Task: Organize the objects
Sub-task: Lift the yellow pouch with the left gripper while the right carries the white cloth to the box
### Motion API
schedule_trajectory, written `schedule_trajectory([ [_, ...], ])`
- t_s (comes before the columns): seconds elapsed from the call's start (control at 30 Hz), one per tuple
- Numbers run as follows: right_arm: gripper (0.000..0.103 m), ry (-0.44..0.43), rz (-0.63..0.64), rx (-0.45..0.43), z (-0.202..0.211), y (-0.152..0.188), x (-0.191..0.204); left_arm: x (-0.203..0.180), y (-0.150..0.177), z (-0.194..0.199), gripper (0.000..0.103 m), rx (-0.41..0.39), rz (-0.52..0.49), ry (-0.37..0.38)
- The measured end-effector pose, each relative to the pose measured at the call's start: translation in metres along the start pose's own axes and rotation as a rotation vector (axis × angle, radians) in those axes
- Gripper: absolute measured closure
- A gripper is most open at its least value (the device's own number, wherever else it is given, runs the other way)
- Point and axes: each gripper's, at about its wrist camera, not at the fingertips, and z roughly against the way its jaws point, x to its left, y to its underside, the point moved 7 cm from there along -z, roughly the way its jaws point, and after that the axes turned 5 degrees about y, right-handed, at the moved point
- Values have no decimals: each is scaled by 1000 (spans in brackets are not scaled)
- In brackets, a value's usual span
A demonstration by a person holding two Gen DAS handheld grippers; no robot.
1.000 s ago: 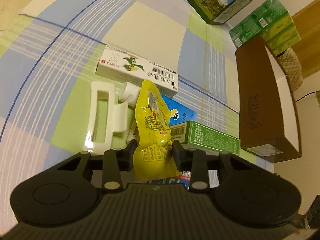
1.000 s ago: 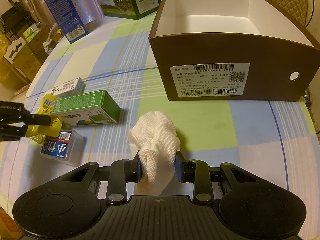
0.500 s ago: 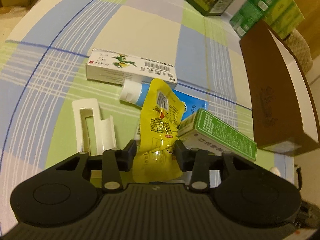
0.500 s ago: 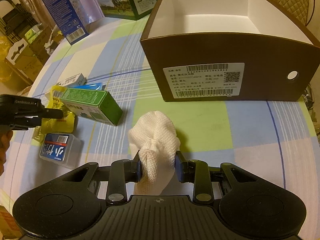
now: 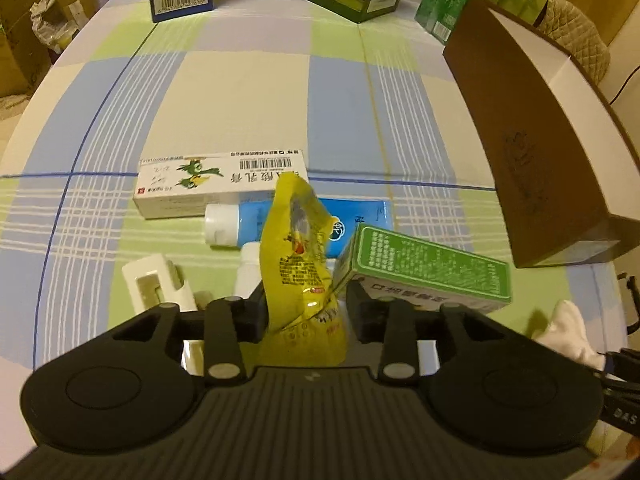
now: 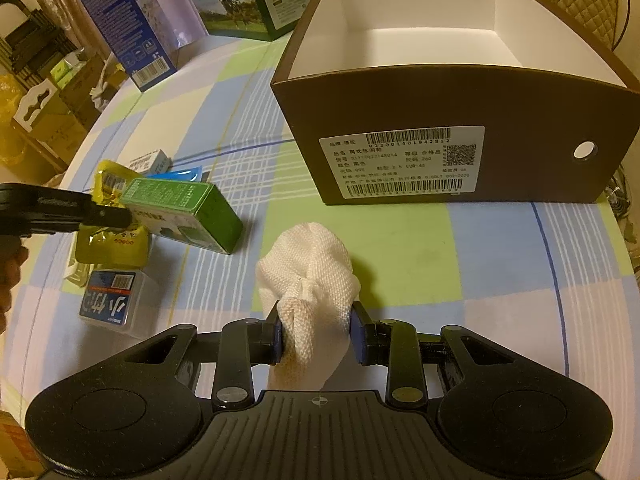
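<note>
Presently, the left gripper is seen with its fingers pinching a yellow pouch, which stands upright between them, its crumpled top curling over. From the right wrist view the pouch is held at the left edge of the tabletop, with the left gripper reaching in from the side. A green box is found tilted just right of the pouch, one end raised and touching or nearly touching the right finger; contact cannot be confirmed. Behind the pouch a blue tube with a white cap is laid flat, and beyond it a white carton printed with a green bird. A white plastic holder is noted left of the fingers. A clear case with a blue label lies nearer the camera than the pouch.

The right gripper is recorded with its fingers closed on a white mesh cloth, bunched into a ball ahead of the pads, with a tail hanging below. Whether the cloth rests on the tabletop cannot be told. Further out, an open brown box with a white interior and a barcode label stands on the checked tabletop. At the far edge, a blue carton and a carton with a cow picture are standing upright.
</note>
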Motion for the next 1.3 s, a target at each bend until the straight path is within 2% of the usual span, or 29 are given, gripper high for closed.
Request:
schedule_trajectory([
  [0.3,75,-12,1,0,0,-1,-1,0,-3,-6,73,15,-21,-16],
  [0.47,75,-2,14,-5,0,-3,0,-8,-5,6,88,-9,-45,15],
  [0.9,75,23,3,-19,9,2,-10,-28,-13,-2,85,6,-104,-9],
  [1.03,75,30,-8,-26,14,4,-14,-29,-13,-13,78,25,-127,-49],
  [1.3,75,41,-27,-44,23,6,-25,-32,-14,-8,85,6,-157,-41],
])
